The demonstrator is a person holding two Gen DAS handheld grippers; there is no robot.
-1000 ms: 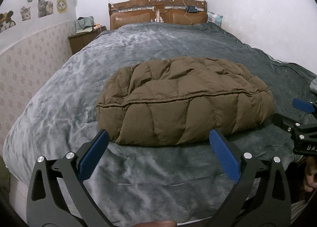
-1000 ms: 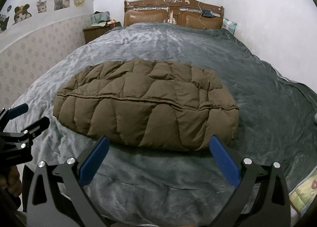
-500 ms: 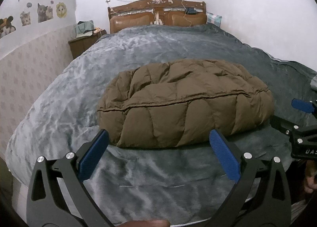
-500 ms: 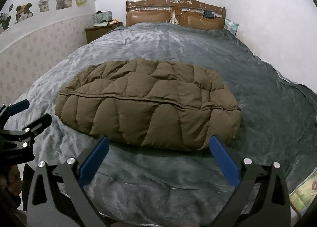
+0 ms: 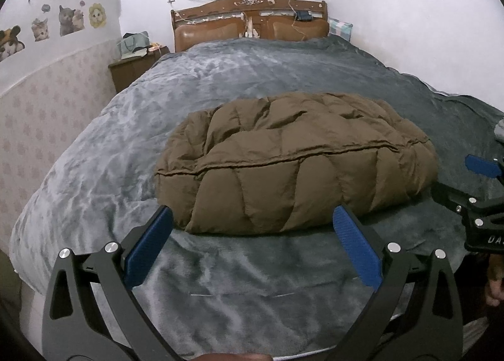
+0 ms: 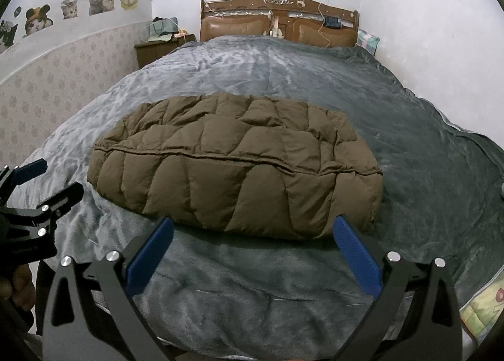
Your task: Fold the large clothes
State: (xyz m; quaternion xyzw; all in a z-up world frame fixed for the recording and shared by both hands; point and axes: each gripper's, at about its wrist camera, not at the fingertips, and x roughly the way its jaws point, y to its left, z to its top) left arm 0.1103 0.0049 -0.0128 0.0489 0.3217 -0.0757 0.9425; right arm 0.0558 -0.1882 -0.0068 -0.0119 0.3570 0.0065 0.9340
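A wide bed with a carved brown wooden headboard (image 5: 249, 19) is covered by a grey plush blanket (image 5: 252, 77) that reaches to its edges. A folded brown quilted down jacket (image 5: 293, 162) lies directly on the blanket, near the foot end. It forms one thick puffy bundle.

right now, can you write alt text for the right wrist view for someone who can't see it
A puffy brown quilted jacket, folded into a thick bundle, lies on a grey blanket covering a bed with a wooden headboard. The open right gripper frames the bundle's near edge without touching it, and the left gripper shows at the left edge.
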